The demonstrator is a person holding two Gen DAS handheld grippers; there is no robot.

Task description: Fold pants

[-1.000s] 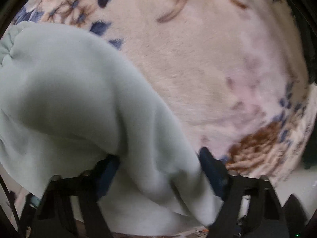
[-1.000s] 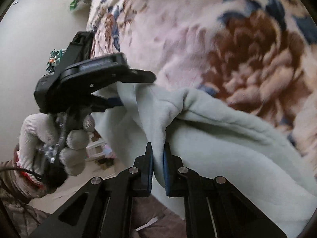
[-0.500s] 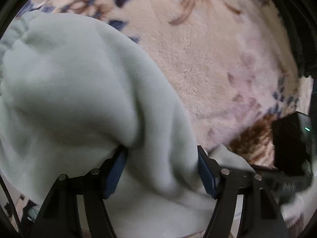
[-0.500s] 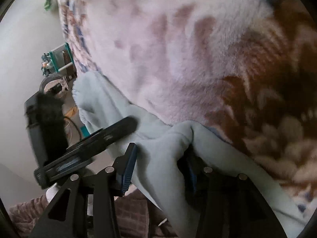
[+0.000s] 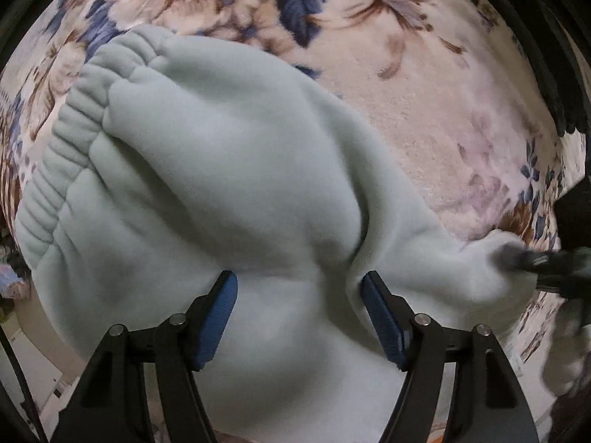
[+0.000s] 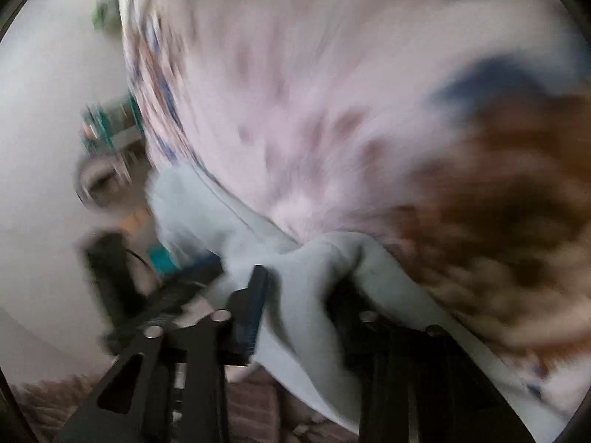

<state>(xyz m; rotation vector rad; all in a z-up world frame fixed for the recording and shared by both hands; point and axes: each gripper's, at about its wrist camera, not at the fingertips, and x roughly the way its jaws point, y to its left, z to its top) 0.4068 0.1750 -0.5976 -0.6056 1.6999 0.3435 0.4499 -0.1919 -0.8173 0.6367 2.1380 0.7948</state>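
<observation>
The pale green fleece pants (image 5: pixel 229 170) lie bunched on a floral blanket, their ribbed elastic waistband (image 5: pixel 70 136) at the upper left. My left gripper (image 5: pixel 299 288) is open, its blue-padded jaws wide apart with loose pants fabric between them. My right gripper (image 6: pixel 299 288) is open too, with a fold of the pants (image 6: pixel 314 269) lying between its jaws; this view is heavily blurred. The right gripper shows blurred at the right edge of the left wrist view (image 5: pixel 535 258), at an end of the pants.
The floral plush blanket (image 5: pixel 424 85) covers the surface under the pants, and it also shows in the right wrist view (image 6: pixel 332 92). Its edge runs at the left of the right wrist view, with pale floor (image 6: pixel 44 147) and small clutter (image 6: pixel 110 125) beyond.
My right gripper opened from shut on the pants to wide apart and is moving fast. My left gripper stayed open; the pants settled lower and spread, showing the waistband.
</observation>
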